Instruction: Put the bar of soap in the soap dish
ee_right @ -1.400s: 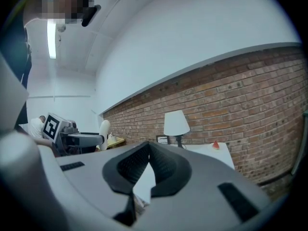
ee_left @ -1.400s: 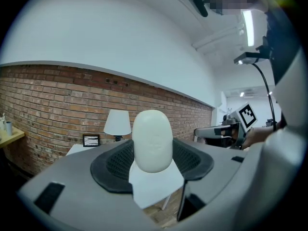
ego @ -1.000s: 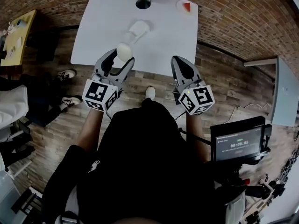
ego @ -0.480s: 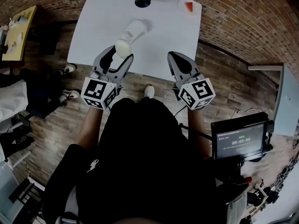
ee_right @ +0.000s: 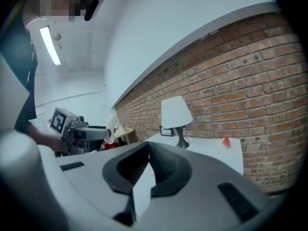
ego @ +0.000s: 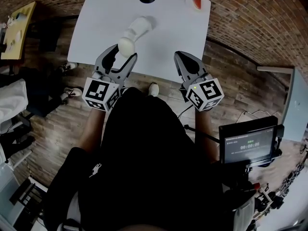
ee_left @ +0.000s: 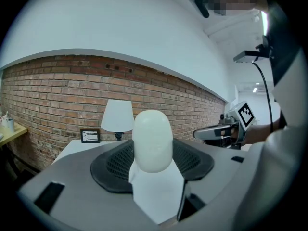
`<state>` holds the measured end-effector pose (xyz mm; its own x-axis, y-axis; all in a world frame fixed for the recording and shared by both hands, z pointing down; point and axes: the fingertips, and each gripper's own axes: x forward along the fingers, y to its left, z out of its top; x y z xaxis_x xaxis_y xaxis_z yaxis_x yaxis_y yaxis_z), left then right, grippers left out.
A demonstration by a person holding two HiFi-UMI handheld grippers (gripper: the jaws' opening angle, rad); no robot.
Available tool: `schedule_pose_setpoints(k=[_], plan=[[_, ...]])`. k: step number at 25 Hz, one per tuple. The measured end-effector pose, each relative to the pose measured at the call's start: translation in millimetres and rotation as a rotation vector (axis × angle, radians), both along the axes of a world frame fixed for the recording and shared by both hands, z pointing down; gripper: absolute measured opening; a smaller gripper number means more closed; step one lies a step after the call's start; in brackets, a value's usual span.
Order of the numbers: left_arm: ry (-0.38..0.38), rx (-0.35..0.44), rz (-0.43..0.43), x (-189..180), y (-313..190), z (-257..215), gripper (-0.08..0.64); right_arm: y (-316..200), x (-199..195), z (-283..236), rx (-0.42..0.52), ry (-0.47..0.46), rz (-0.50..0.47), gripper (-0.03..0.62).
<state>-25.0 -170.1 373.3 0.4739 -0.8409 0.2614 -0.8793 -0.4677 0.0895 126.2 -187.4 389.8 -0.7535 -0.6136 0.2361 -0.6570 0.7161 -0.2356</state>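
A white oval bar of soap (ego: 126, 45) sticks up from the tips of my left gripper (ego: 123, 57), which is shut on it over the near edge of the white table (ego: 173, 37). In the left gripper view the soap (ee_left: 152, 141) stands upright between the black pads. A white rounded soap dish (ego: 140, 26) lies on the table just beyond the soap. My right gripper (ego: 184, 62) hovers at the table's near edge to the right, its jaws shut with nothing in them (ee_right: 147, 150).
A white-shaded lamp (ee_left: 118, 117) and a small picture frame (ee_left: 90, 136) stand at the table's far side by the brick wall. A red wedge (ego: 196, 4) sits at the far right corner. Wooden floor, a monitor (ego: 248, 146) and a side table (ego: 13, 25) surround the table.
My left gripper has crept slightly forward with the soap still held, closing a little on the white dish. The right gripper has barely moved.
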Motion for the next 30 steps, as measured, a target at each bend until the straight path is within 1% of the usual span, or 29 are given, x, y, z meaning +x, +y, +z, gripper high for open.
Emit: schedule_pose_setpoints(k=[3,7,10,15,20,24,30], plan=[[0.011,0.006,0.005,-0.9,-9.1,-1.2,0.258,-8.1,-5.8,1.9,-0.003,0.015,-0.011,0.005],[0.021,-0.01,0.018,-5.6,-13.8,1.2,0.258,-10.3,-13.1,-0.3,-0.007,0.019,-0.001,0.005],[0.023,-0.001,0.039,-18.8,-20.7,2.8,0.258,-14.1,-26.9,0.7,0.001,0.026,0.018,0.005],[0.036,-0.013,0.091,-44.9,-33.8,10.5,0.258,-20.3,-54.8,-2.0,0.014,0.023,0.067,0.005],[0.023,-0.019,0.141,-47.3,-60.0,18.0,0.258,-34.8,-58.0,-5.0,0.023,0.019,0.108,0.005],[0.019,-0.067,0.169,-45.1,-81.3,36.4,0.258,-44.2,-53.2,1.6,0.008,0.029,0.148,0.005],[-0.023,-0.12,0.219,-37.3,-103.4,62.0,0.258,-48.9,-43.1,11.3,-0.032,0.04,0.203,0.005]])
